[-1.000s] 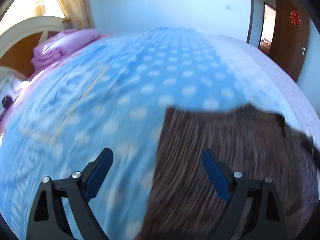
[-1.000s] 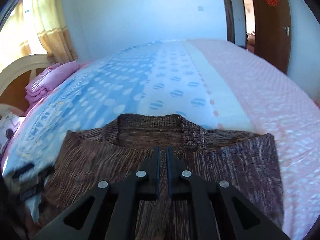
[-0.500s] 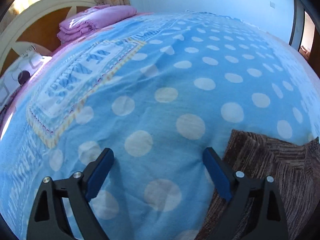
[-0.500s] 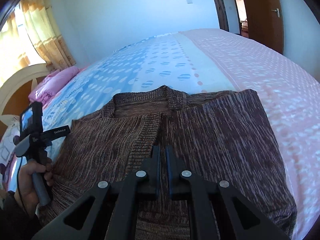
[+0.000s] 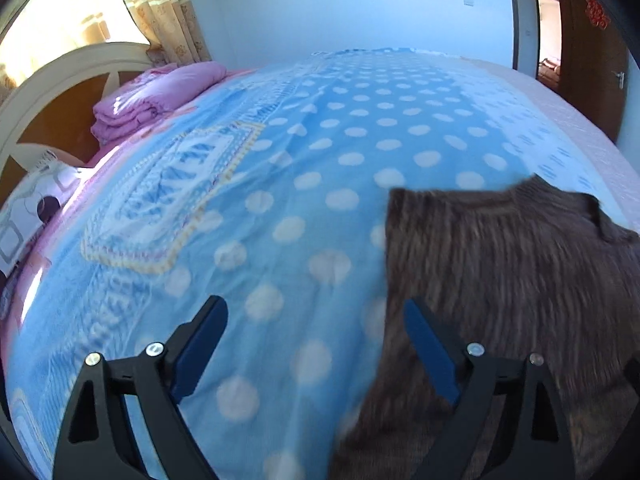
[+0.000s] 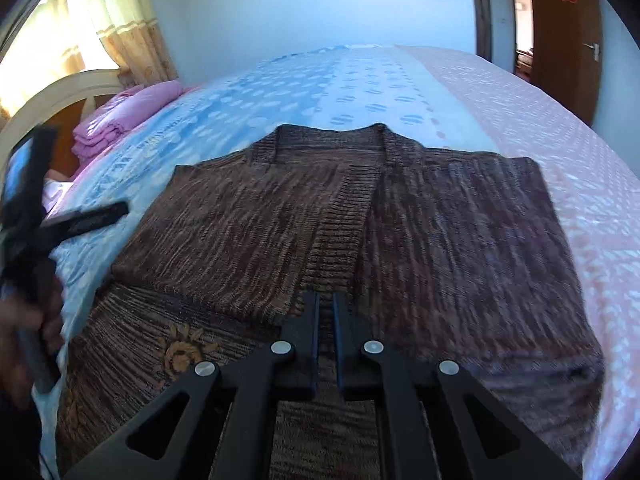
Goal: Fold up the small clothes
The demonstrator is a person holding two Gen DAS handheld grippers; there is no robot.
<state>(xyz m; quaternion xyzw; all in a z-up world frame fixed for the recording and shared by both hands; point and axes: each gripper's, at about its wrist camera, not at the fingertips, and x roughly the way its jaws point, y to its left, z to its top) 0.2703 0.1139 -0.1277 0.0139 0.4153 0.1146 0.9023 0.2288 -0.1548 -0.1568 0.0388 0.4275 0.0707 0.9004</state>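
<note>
On the bed [image 6: 560,128], at ten o'clock from the brown cardigan [image 6: 440,232], sits a folded pink quilt [image 6: 120,120]. The left tool [image 5: 316,320] gapes empty and has swung back over the cardigan's edge; the right tool [image 6: 326,304] is closed on nothing.

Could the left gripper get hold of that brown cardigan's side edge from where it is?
Probably yes. The left gripper is wide open, the cardigan edge lies just inside its right-hand jaw, and nothing sits between them on the blue blanket.

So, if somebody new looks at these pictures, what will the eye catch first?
First the brown knitted cardigan, spread flat on the bed in front of the right gripper, whose jaws are shut with nothing between them. Then the blue polka-dot blanket under it, and the folded purple bedding by the headboard at the far left.
</note>
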